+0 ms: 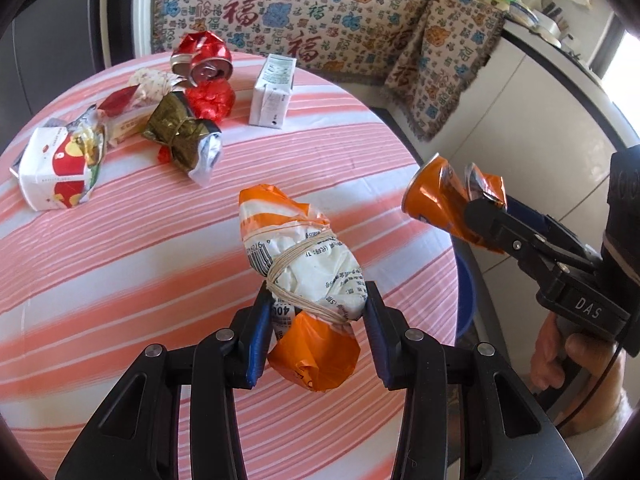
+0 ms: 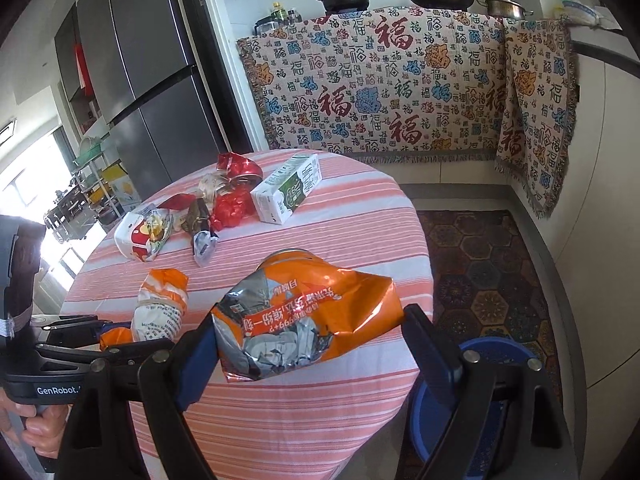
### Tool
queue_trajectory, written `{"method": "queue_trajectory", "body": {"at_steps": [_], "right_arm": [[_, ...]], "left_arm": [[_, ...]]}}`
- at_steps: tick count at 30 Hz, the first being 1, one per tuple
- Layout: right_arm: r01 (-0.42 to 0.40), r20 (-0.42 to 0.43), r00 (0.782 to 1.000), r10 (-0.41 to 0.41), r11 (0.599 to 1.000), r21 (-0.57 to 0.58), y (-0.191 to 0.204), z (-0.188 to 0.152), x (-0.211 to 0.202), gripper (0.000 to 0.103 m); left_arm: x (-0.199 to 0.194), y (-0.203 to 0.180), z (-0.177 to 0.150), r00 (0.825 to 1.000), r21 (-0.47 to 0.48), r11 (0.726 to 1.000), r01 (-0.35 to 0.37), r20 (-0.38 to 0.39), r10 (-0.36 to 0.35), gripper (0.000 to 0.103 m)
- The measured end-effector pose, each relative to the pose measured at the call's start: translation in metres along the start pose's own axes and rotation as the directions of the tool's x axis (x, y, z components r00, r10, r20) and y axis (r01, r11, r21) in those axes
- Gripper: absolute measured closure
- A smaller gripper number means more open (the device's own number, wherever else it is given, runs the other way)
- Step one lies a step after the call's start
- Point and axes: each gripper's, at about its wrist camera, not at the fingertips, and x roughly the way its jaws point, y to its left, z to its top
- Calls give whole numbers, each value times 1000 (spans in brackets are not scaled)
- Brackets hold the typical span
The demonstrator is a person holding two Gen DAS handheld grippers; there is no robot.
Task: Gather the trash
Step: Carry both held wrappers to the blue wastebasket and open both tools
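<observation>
My left gripper point(image 1: 316, 312) is shut on an orange and white wrapper bundle point(image 1: 304, 256) tied with string, held just above the round striped table point(image 1: 120, 260). It also shows in the right wrist view point(image 2: 160, 308). My right gripper point(image 2: 308, 344) is shut on a crushed orange can point(image 2: 308, 320), held over the table's right edge; the can shows in the left wrist view point(image 1: 444, 204) too. A blue bin point(image 2: 492, 360) stands on the floor below the right gripper.
More trash lies at the table's far side: a crushed red can point(image 1: 204, 60), a white carton point(image 1: 272, 92), a gold wrapper point(image 1: 180, 132), a red ball of foil point(image 1: 212, 98) and a white and red pack point(image 1: 56, 168). A patterned cloth point(image 2: 380, 96) covers the counter behind.
</observation>
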Motion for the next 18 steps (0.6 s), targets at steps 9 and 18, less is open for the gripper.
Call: {"method": "queue_trajectory", "body": {"at_steps": [9,18], "right_arm": [[24,20,999,-25,999,44,-36,9,-20,15],[160,-22,987,-159,975,154,-133,3,-52,15]], "left_arm": [[8,-39,10,999,57,997,48,-12,-47,60],[47,-144,25,982,178,966,186,-78,-174,60]]}}
